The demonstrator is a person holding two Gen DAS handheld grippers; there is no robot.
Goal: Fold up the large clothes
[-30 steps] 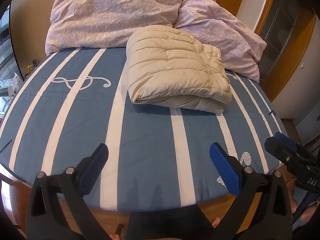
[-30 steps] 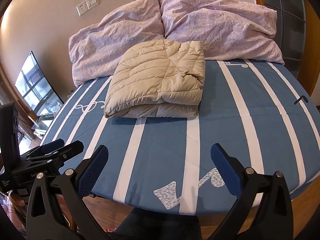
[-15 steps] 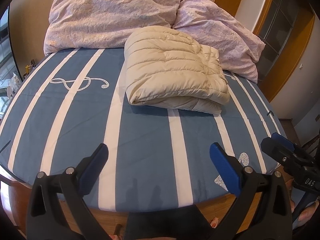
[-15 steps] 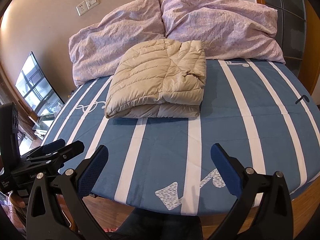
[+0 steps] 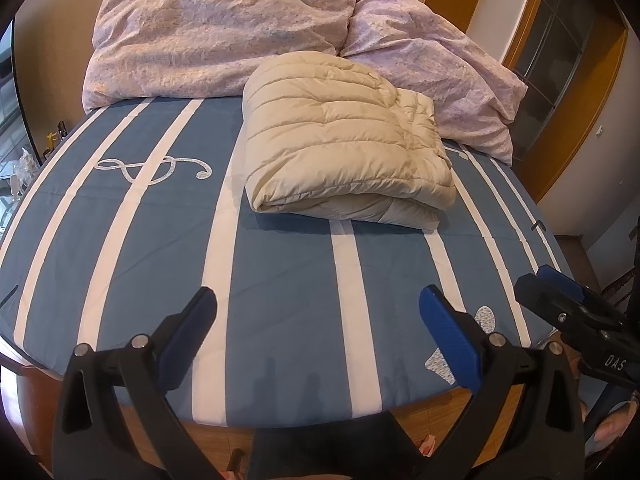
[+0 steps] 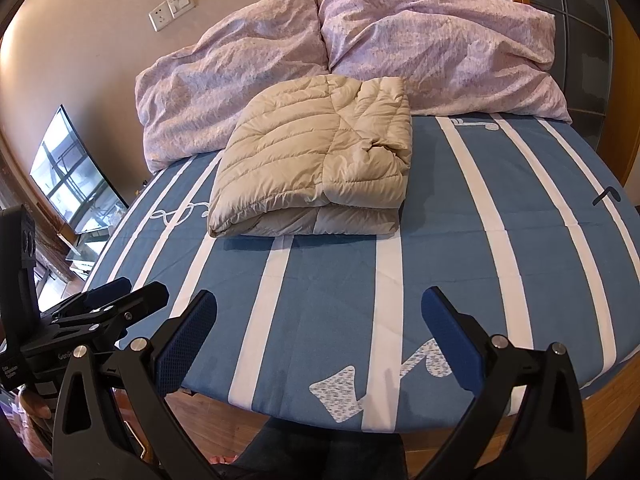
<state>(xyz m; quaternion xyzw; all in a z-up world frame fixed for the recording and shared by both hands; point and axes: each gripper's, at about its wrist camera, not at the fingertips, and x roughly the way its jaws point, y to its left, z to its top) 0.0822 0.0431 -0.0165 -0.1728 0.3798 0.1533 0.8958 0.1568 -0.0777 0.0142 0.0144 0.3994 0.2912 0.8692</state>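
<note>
A beige quilted down coat (image 5: 344, 136) (image 6: 316, 172) lies folded into a thick rectangle on the blue bed with white stripes (image 5: 280, 264) (image 6: 452, 240), close to the pillows. My left gripper (image 5: 318, 320) hovers open above the bed's near edge, well short of the coat, nothing between its blue pads. My right gripper (image 6: 320, 324) is also open and holds nothing, at the same near edge. Each gripper shows in the other's view: the right one (image 5: 560, 304) at the right, the left one (image 6: 120, 300) at the left.
Two lilac pillows (image 5: 216, 28) (image 6: 440, 48) lean against the wall behind the coat. A wooden door frame (image 5: 568, 120) stands at the right. A window (image 6: 72, 176) lies to the left, a wall socket (image 6: 172, 8) above the pillows. The person's legs show below (image 6: 320, 452).
Both grippers stay open. The left view has drifted slightly, so the coat sits a little further left and lower in it. The coat itself has not moved.
</note>
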